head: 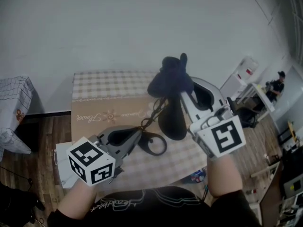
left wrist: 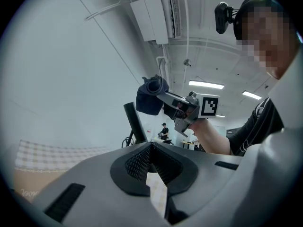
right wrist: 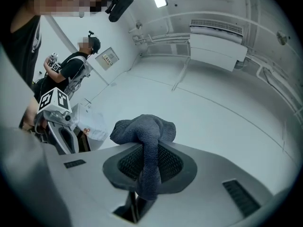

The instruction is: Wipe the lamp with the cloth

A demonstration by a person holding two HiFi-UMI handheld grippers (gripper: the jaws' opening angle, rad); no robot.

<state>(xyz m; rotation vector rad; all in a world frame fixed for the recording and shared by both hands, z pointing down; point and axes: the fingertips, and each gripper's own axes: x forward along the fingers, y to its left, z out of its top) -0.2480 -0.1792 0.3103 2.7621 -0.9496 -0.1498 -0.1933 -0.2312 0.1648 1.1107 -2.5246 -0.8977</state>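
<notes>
The right gripper [head: 187, 96] is clenched on a dark blue-grey cloth [right wrist: 144, 131]. The cloth is nubbly and bunched into a soft knot above the ribbed pads, with one tail hanging down between them. It sits over the matte black lamp [head: 171, 119], which has an oval head, a thin stem and a ring base near the table's [head: 109, 84] front edge. Whether cloth and lamp touch cannot be told. The left gripper [head: 139, 135] is pinched shut at the lamp's stem. Checked tablecloth shows through the slit behind its tips.
</notes>
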